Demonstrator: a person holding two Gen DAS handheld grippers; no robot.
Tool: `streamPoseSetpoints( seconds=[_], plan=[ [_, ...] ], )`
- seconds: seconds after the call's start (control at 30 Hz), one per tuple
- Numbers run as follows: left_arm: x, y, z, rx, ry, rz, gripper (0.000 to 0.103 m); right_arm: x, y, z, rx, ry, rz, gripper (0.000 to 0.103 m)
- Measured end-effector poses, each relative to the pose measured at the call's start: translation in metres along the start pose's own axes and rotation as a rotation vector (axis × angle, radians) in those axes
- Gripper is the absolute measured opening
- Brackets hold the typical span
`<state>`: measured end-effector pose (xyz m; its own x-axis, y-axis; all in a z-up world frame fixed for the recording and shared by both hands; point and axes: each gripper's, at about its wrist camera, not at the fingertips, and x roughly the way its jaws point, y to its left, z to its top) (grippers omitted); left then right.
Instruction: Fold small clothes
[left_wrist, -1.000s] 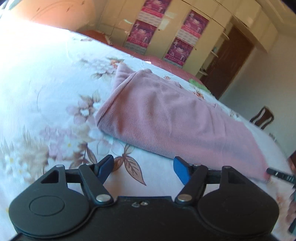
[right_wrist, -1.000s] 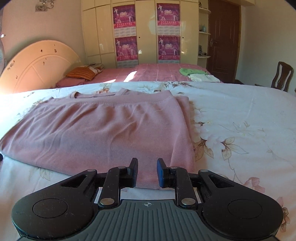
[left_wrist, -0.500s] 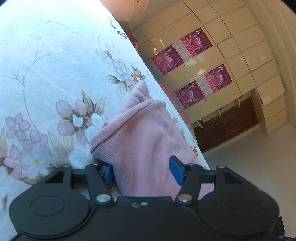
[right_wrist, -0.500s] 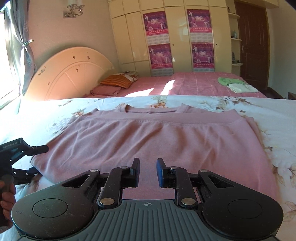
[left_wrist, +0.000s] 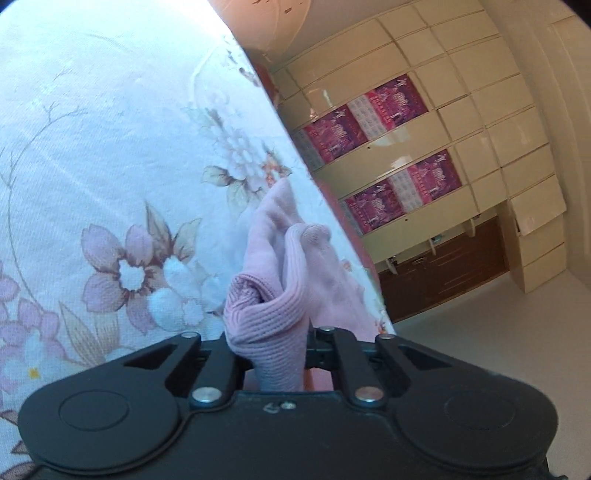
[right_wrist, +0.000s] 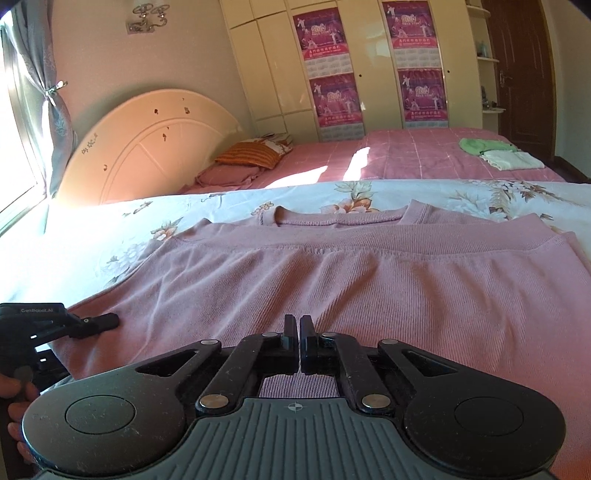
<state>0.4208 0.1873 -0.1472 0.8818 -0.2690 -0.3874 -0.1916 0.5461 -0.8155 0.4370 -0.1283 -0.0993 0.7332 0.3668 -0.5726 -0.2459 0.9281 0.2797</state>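
Floral bedsheet under pink sweater, wardrobe behind

Left gripper pads under sweater

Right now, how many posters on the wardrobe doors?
4, in a two-by-two block on the wardrobe: upper left, lower left, upper right, lower right. Any elsewhere in the room would be out of frame.
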Motion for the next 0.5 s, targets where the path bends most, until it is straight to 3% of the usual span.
streamPoseSetpoints(
  seconds=[0.07, 0.13, 0.2, 0.3, 0.5],
  plan=[
    [-0.005, -0.005, 0.000, 0.026, -0.022, -0.033, 0.008, 0.010, -0.002, -0.002, -0.013, 0.032, -0.014, 0.003],
    [0.003, -0.002, 0.001, 0.026, 0.015, 0.026, 0.009, 0.020, -0.008, -0.010, -0.011, 0.072, -0.022, 0.003],
    [0.016, 0.009, 0.003, -0.001, 0.077, 0.107, 0.009, 0.021, -0.012, -0.012, -0.005, 0.055, -0.012, 0.002],
    [0.014, 0.008, 0.005, -0.013, 0.065, 0.056, 0.009, 0.021, -0.014, -0.011, 0.000, 0.058, -0.007, 0.002],
    [0.010, -0.061, 0.004, 0.177, 0.045, -0.076, 0.008, 0.019, -0.020, -0.011, 0.029, 0.053, 0.014, 0.002]
  ],
)
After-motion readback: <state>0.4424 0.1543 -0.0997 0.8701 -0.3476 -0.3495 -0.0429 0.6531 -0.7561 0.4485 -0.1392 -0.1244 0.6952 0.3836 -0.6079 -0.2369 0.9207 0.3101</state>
